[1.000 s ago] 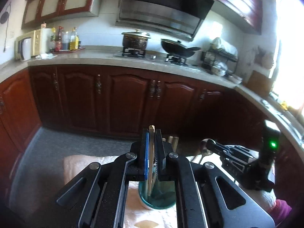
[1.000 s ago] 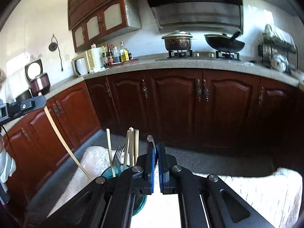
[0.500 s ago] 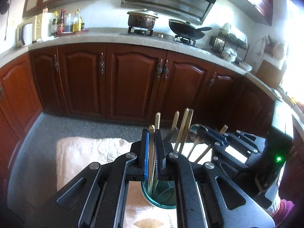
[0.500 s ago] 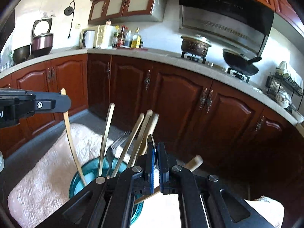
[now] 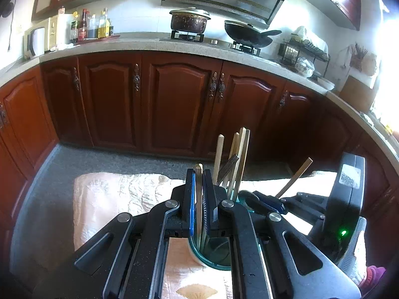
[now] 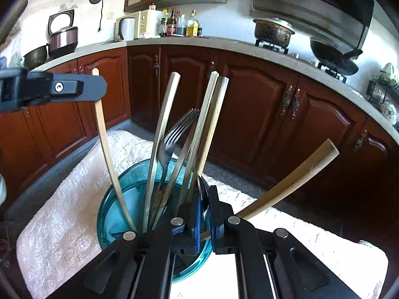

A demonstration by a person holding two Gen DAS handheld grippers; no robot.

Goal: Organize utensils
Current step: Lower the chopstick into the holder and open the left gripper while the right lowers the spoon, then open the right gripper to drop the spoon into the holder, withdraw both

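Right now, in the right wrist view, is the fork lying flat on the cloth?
No, the fork stands tines-up inside the blue glass cup, among wooden chopsticks.

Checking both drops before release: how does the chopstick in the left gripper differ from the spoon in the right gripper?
The chopstick is plain pale wood; the spoon has a wooden handle and a dark metal bowl. The chopstick stands near upright, the spoon leans far right. Both reach into the blue glass cup, each clamped by a gripper: left gripper, right gripper.
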